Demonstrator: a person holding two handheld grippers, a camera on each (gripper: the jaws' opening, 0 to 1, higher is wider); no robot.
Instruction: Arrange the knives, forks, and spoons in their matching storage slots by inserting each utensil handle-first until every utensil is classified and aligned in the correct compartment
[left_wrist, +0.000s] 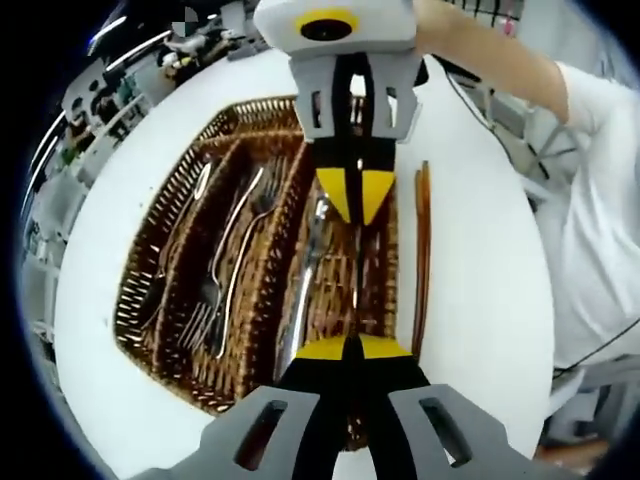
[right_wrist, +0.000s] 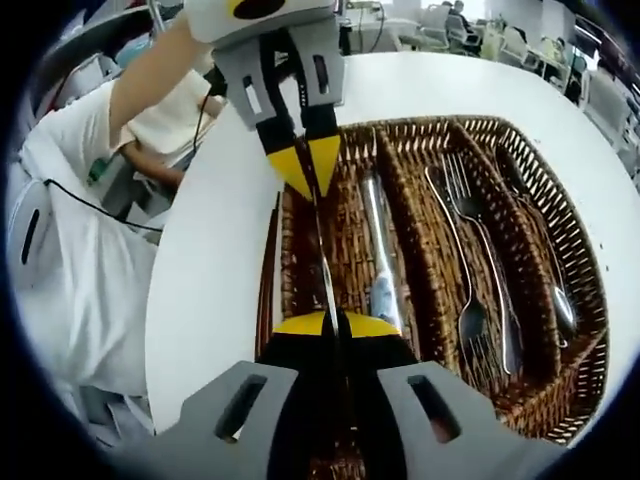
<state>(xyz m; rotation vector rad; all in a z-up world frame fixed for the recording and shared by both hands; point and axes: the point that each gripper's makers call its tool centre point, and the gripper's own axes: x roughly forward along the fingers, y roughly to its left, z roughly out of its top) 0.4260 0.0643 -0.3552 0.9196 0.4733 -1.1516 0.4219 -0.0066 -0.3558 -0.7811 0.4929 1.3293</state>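
A wicker tray (left_wrist: 255, 115) (right_wrist: 590, 300) with three long slots lies on a round white table. My left gripper (left_wrist: 355, 347) (right_wrist: 310, 165) and right gripper (right_wrist: 335, 325) (left_wrist: 355, 195) face each other over the slot nearest the person. Both are shut on the ends of a thin knife (left_wrist: 355, 285) (right_wrist: 322, 250) held edge-on just above that slot. Another knife (left_wrist: 310, 270) (right_wrist: 378, 250) lies in the same slot. Forks (left_wrist: 240, 240) (right_wrist: 465, 260) fill the middle slot, and spoons (left_wrist: 175, 250) (right_wrist: 540, 240) lie in the far one.
Thin brown sticks (left_wrist: 422, 250) lie on the white table (left_wrist: 480, 300) (right_wrist: 210, 280) beside the tray. A person in a white sleeve (left_wrist: 590, 200) (right_wrist: 60, 250) is close to that side. Cluttered shelves and desks stand beyond the table.
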